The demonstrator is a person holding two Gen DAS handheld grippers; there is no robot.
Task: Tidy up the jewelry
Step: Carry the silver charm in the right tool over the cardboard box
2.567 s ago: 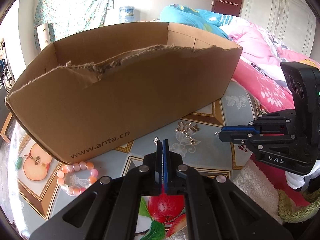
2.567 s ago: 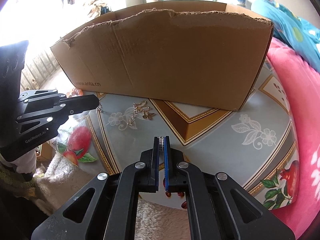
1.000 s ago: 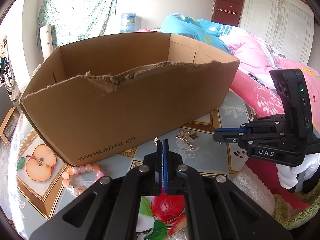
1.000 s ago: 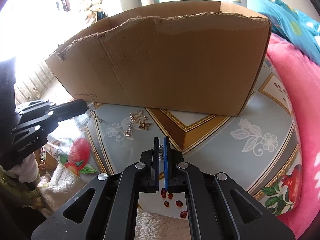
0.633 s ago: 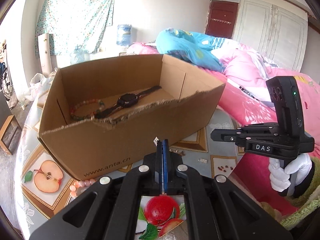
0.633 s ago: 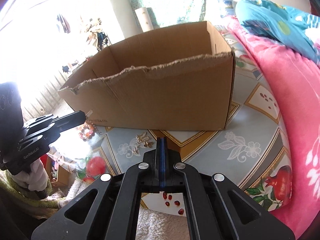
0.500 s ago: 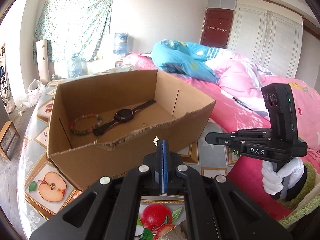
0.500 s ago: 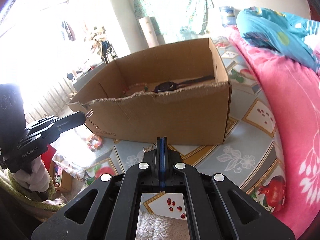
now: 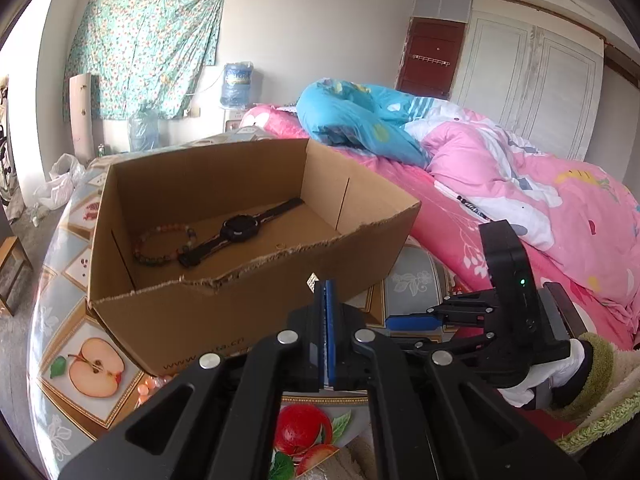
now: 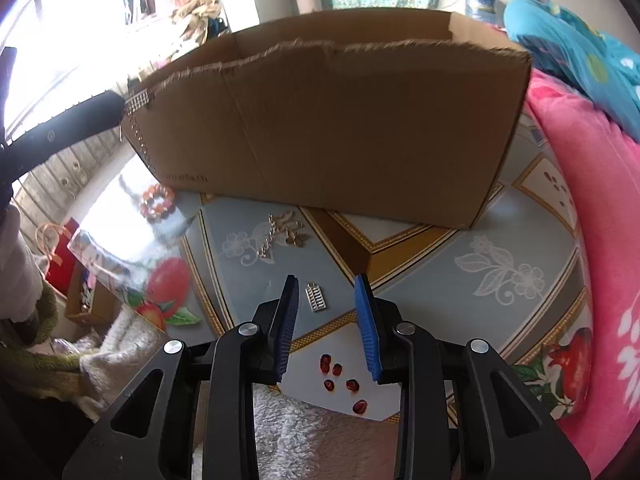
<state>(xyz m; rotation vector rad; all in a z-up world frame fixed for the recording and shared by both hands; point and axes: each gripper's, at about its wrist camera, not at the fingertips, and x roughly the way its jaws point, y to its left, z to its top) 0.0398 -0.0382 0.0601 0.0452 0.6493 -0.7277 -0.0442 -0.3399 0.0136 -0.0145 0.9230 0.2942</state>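
Observation:
My left gripper is shut on a rhinestone chain, which dangles from its tip beside the box's left corner. A sparkly end pokes out above the pads. The cardboard box holds a black watch and a dark bead bracelet. The jaws of my right gripper are opening low over the table. A small silver rhinestone piece lies flat between the fingertips, touched by neither pad. A gold chain with charms and a pink bead bracelet lie before the box.
The patterned tablecloth runs to a rounded edge close to me. A pink quilt presses against the table's right side. A fluffy white cloth lies under my right gripper. Floor clutter and a red bag sit left.
My left gripper has risen, so the box's inside shows. My right gripper rose shut, then dropped back to the table with its jaws parted around the silver piece.

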